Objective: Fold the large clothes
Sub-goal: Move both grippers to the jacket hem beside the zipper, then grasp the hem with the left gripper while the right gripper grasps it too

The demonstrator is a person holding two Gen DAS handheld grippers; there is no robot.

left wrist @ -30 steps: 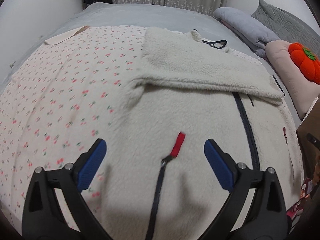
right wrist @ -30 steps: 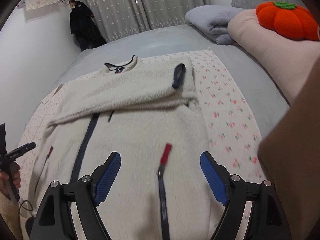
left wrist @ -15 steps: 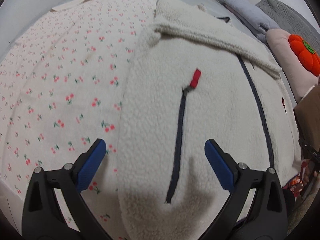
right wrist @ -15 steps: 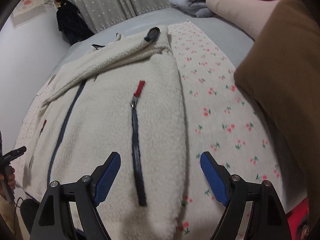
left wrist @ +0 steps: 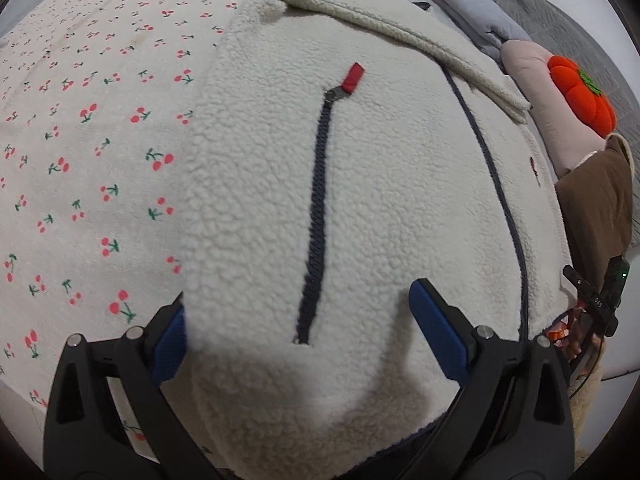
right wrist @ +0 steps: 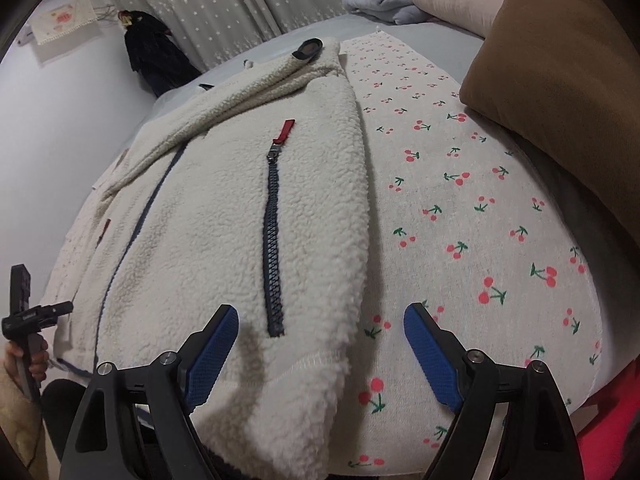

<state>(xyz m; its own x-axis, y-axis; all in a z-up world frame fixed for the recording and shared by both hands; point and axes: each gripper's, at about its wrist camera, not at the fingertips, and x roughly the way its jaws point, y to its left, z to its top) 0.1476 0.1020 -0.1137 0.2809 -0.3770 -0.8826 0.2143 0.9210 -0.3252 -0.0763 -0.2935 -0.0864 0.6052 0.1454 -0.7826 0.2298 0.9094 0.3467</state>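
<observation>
I observe a cherry-print sheet (right wrist: 472, 216) covering the bed, with a cream fleece jacket (left wrist: 392, 184) laid flat on it, front side up, sleeves folded across the chest. The jacket's hem lies at the near edge of the bed, directly under both grippers. A brown cushion (right wrist: 560, 80) rests at the right side of the sheet, and a pink pillow (left wrist: 536, 92) carries an orange pumpkin plush (left wrist: 580, 96) further back.

My left gripper (left wrist: 298, 344) stands with jaws spread wide over the hem; the jacket's left side edge laps over the inner face of the left finger, and nothing is clamped. My right gripper (right wrist: 320, 354) is likewise spread wide, straddling the jacket's right side edge near the hem corner, holding nothing.

A dark pocket zipper (left wrist: 318, 208) runs up between the left fingers, ending in a red pull tab (left wrist: 354, 76).
</observation>
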